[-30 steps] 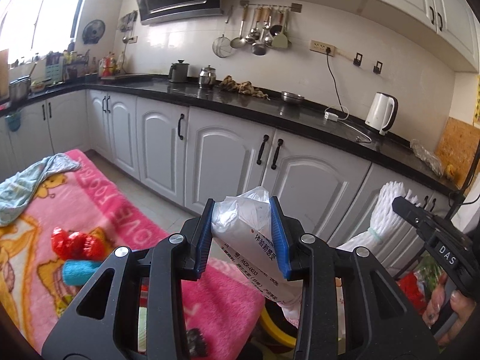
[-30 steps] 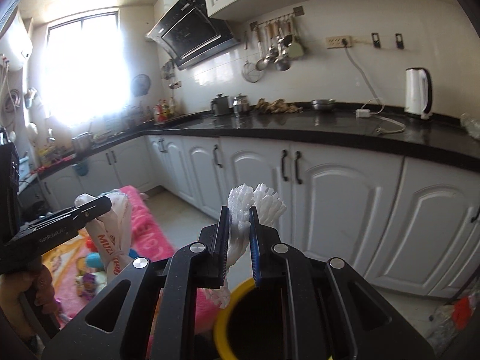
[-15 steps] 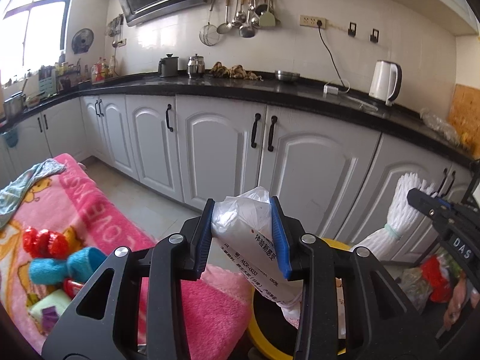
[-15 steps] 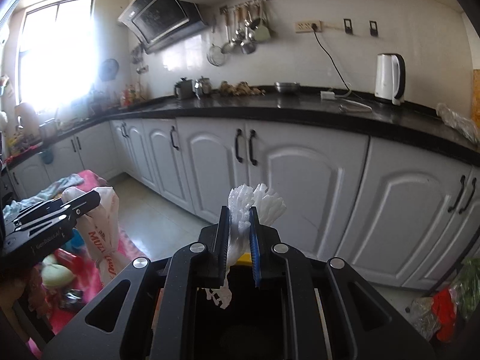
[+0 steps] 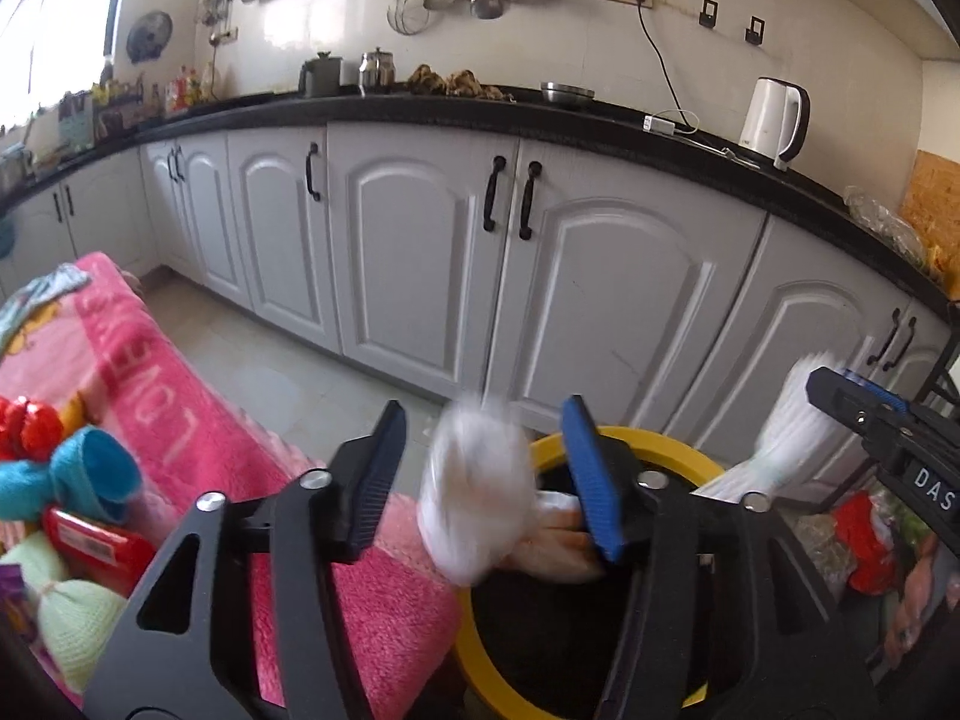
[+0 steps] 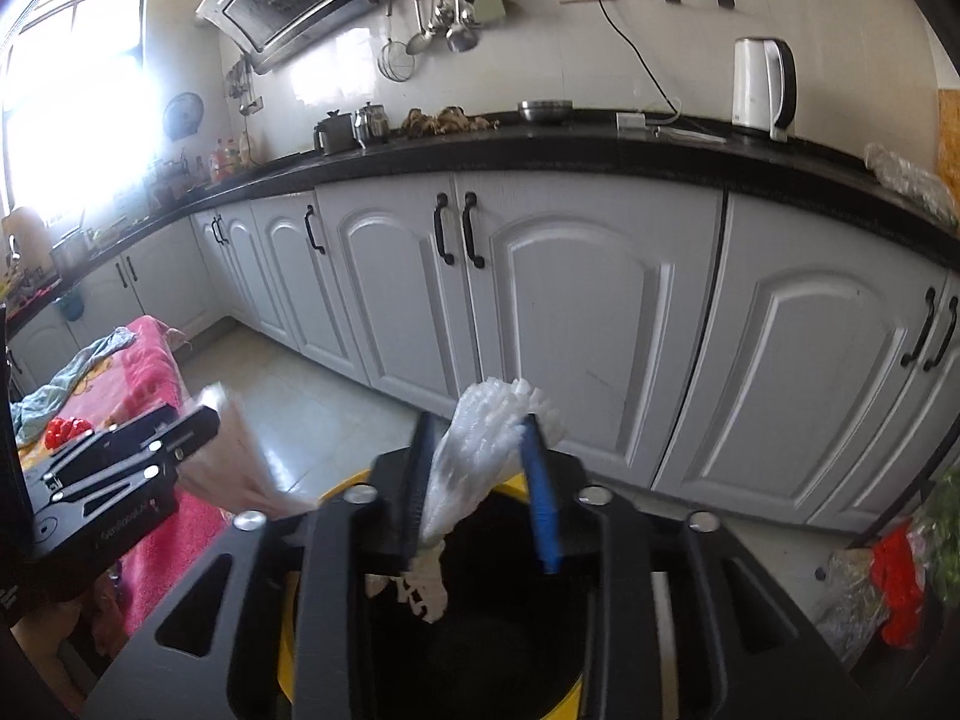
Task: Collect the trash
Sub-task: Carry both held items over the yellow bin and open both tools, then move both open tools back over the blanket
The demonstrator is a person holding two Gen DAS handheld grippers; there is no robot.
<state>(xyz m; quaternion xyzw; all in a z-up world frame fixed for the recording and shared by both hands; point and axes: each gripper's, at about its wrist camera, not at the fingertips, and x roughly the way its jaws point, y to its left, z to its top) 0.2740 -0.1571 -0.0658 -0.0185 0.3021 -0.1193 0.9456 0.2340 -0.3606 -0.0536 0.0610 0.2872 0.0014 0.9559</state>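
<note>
One yellow-rimmed bin [image 5: 690, 462] stands on the floor, with two pieces of trash over it: one white plastic bag [image 5: 474, 498] and one white foam net [image 6: 480, 456]. Two grippers show, left gripper [image 5: 486, 480] and right gripper [image 6: 483, 492], each with two blue-padded fingers [image 5: 591, 474]. The black desk [image 6: 600, 150] carries one white kettle [image 6: 762, 84], one steel bowl [image 6: 543, 110] and two pots [image 6: 351, 127].

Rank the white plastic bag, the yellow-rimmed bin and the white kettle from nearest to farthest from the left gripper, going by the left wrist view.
1. White plastic bag: between the left gripper's fingers.
2. Yellow-rimmed bin: just below and beyond the fingers.
3. White kettle: far off on the counter, upper right.
</note>
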